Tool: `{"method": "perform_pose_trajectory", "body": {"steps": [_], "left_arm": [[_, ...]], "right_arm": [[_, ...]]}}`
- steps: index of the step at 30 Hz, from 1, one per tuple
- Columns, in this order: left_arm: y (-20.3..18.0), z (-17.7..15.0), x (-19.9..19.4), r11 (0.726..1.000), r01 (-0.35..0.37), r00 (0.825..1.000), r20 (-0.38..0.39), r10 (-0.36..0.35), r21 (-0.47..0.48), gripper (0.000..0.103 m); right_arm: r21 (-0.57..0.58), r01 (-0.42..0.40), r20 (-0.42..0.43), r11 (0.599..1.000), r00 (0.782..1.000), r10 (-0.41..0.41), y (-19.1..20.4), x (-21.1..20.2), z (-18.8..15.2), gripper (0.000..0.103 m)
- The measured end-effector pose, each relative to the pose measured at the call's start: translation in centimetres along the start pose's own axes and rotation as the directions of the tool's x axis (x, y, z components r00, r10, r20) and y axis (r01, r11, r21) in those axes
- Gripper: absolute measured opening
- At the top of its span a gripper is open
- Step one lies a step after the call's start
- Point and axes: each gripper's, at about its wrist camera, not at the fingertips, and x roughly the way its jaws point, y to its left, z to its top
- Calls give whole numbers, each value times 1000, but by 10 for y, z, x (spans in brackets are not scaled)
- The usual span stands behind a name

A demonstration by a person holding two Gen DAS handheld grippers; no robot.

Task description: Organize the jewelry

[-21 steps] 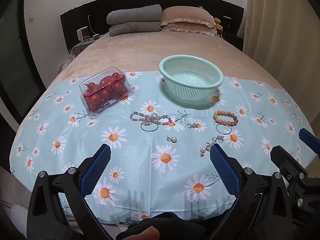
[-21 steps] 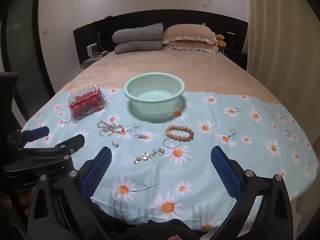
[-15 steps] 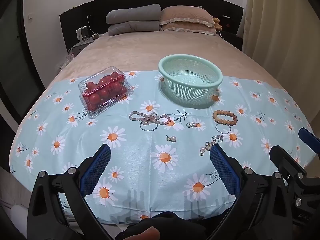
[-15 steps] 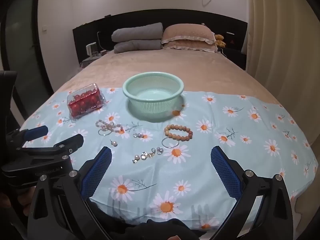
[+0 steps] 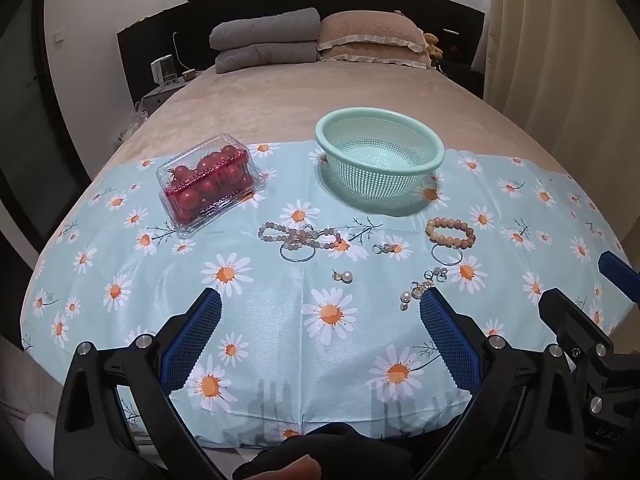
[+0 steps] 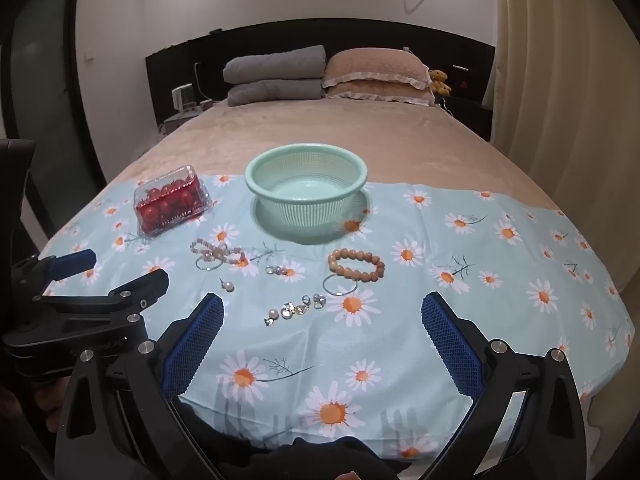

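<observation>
Jewelry lies on the daisy cloth [image 5: 260, 304] in front of a mint green basket [image 5: 379, 152] [image 6: 306, 184]. A pale pink bead strand [image 5: 300, 236] [image 6: 218, 253] with a silver ring lies at the left. A tan bead bracelet [image 5: 450, 232] [image 6: 356, 265] lies at the right, a silver ring [image 6: 339, 285] below it. A pearl earring [image 5: 343, 276] [image 6: 227, 285], a small clasp [image 5: 385, 247] [image 6: 277, 270] and a crystal-and-pearl cluster [image 5: 420, 286] [image 6: 296, 309] lie nearer. My left gripper [image 5: 320, 336] and right gripper [image 6: 322, 340] are open and empty, held above the cloth's near edge.
A clear box of cherry tomatoes [image 5: 208, 182] [image 6: 171, 199] stands left of the basket. Grey and beige pillows [image 5: 320, 40] lie at the headboard. A curtain [image 6: 560, 120] hangs at the right. The bed's edge drops off at the left and right.
Both grippers have dipped and edged slightly forward; the jewelry sits a little higher in view. Nothing on the cloth has moved.
</observation>
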Motion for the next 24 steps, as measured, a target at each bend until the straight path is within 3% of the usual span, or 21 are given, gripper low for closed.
{"method": "perform_pose_trajectory", "body": {"steps": [24], "left_arm": [[0, 0, 1, 1000, -2, 1000, -6, 2, 0, 97]], "right_arm": [[0, 9, -4, 1000, 1000, -9, -1, 0, -1, 96]]}}
